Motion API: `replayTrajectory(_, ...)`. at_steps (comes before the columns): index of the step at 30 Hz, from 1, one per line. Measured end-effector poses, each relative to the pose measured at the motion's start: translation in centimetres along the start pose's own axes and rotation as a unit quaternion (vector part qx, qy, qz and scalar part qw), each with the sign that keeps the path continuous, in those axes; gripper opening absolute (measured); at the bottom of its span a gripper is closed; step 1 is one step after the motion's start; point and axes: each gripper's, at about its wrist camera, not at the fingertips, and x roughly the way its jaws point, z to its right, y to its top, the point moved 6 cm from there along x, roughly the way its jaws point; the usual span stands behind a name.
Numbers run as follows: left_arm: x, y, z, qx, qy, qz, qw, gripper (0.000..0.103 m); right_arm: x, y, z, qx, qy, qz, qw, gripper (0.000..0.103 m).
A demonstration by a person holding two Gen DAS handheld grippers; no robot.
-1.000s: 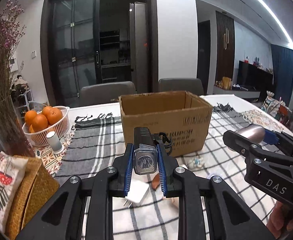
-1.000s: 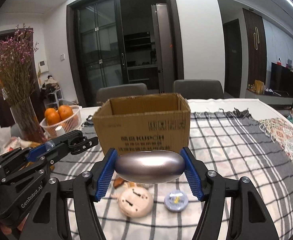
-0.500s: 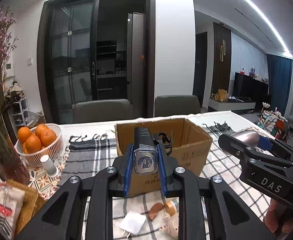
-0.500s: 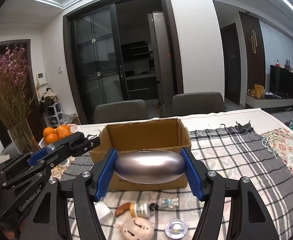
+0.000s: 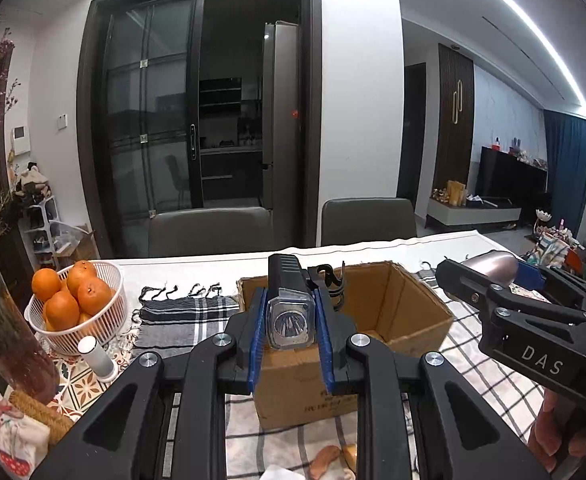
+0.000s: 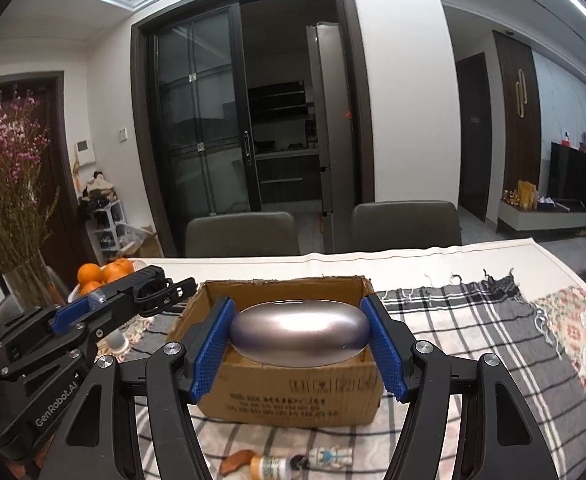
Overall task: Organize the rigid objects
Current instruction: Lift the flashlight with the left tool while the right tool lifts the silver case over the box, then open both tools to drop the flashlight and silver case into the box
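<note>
My left gripper (image 5: 291, 320) is shut on a black bike light (image 5: 289, 308) with a clear lens, held above the near left wall of the open cardboard box (image 5: 397, 312). My right gripper (image 6: 299, 332) is shut on a smooth silver oval case (image 6: 299, 334), held over the box (image 6: 293, 396) opening. The right gripper also shows at the right of the left wrist view (image 5: 509, 296), and the left gripper at the left of the right wrist view (image 6: 105, 308). Small loose items (image 6: 289, 462), a brown piece, a little bottle and a toy figure, lie on the checked cloth in front of the box.
A white basket of oranges (image 5: 73, 304) and a small white cylinder (image 5: 95, 354) stand at the left. A glass vase of dried flowers (image 6: 17, 232) is at the far left. A woven box (image 5: 33, 420) sits near the left edge. Two chairs (image 6: 405, 224) stand behind the table.
Both grippers have risen and moved forward over the box, each still holding its object. The box interior now shows and the loose items have dropped low in view.
</note>
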Motion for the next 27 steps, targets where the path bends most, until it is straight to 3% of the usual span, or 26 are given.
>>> replayTrajectory(11, 4.6, 0.9, -0.3, -0.004, -0.006, -0.043, 0.9991, 0.024, 5.5, 1.1, 0.7, -0.007, 0.024, -0.050, 0.998, 0.066)
replayTrajectory(27, 11.2, -0.8, 0.5, -0.011, -0.028, -0.165, 0.9859, 0.024, 13.8, -1.3, 3.0, 0.001, 0.041, -0.197, 0.980, 0.066)
